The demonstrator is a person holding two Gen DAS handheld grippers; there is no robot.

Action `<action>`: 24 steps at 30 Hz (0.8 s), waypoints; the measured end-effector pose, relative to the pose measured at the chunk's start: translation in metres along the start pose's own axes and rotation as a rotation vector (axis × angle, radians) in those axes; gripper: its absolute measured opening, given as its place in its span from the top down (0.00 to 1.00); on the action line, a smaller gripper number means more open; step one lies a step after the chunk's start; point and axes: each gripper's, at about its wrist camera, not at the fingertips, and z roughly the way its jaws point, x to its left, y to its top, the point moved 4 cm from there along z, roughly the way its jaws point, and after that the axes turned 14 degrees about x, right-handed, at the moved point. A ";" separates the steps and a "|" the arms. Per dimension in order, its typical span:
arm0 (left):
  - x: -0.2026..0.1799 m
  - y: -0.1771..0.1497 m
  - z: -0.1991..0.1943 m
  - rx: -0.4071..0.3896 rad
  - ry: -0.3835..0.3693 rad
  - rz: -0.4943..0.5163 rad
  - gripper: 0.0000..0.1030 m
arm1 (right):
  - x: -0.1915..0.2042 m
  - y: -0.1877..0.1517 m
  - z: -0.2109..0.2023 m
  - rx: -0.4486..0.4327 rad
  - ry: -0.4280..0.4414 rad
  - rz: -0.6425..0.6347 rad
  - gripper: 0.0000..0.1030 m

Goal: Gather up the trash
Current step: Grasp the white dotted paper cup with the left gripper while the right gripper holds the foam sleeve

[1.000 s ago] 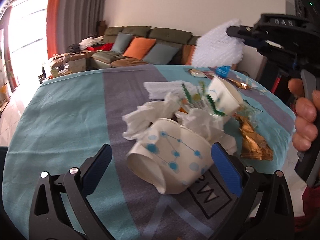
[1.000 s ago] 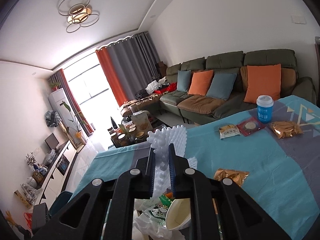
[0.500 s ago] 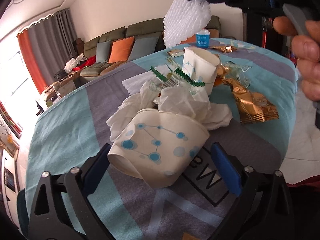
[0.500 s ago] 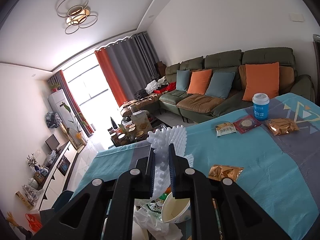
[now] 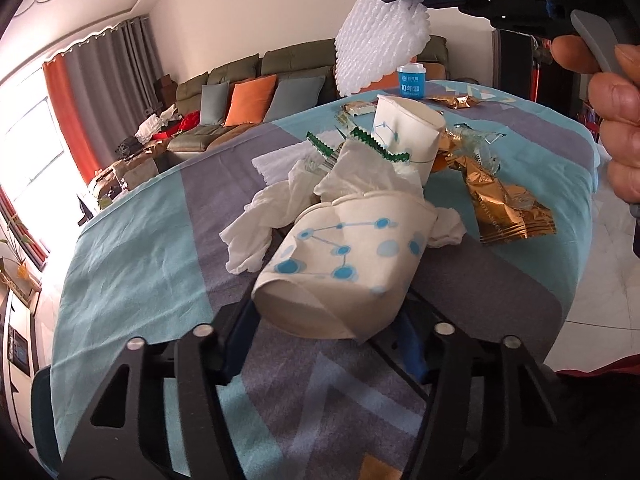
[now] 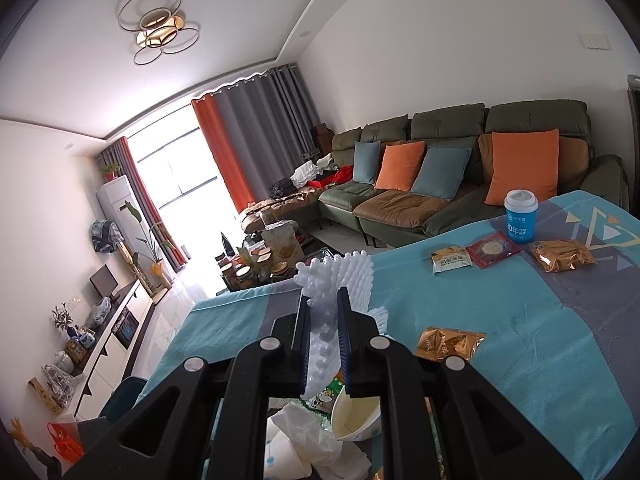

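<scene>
My left gripper (image 5: 326,330) is shut on a crumpled white paper cup with blue dots (image 5: 344,264), lying on its side at the near edge of a trash pile. Behind it lie white tissues (image 5: 276,216), an upright paper cup (image 5: 404,136), a green-edged wrapper (image 5: 360,140) and gold wrappers (image 5: 504,204). My right gripper (image 6: 323,328) is shut on a white foam sheet (image 6: 340,280), held in the air above the pile; it also shows in the left wrist view (image 5: 380,44). The upright cup (image 6: 356,416) and tissues (image 6: 304,436) show below it.
The table has a teal and grey cloth (image 6: 520,340). At its far side stand a blue lidded cup (image 6: 519,216), snack packets (image 6: 472,254) and gold wrappers (image 6: 560,254); another gold wrapper (image 6: 448,342) lies mid-table. A sofa (image 6: 440,184) stands beyond.
My left gripper has closed from wide open onto the dotted paper cup. My right gripper has kept its hold on the foam sheet and stayed raised above the pile.
</scene>
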 end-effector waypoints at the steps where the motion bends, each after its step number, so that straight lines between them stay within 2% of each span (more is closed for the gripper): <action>1: 0.000 -0.001 -0.002 0.000 -0.001 -0.008 0.46 | 0.000 0.000 0.000 0.000 0.000 -0.001 0.89; 14: 0.022 -0.005 -0.033 -0.099 0.038 -0.122 0.47 | 0.004 0.002 -0.007 -0.007 0.001 -0.017 0.89; 17: 0.035 -0.009 -0.043 -0.109 0.046 -0.169 0.47 | 0.009 0.003 -0.011 -0.014 0.010 -0.038 0.89; 24: 0.080 -0.024 -0.076 -0.155 0.122 -0.301 0.47 | 0.043 0.009 -0.008 -0.021 0.077 -0.139 0.89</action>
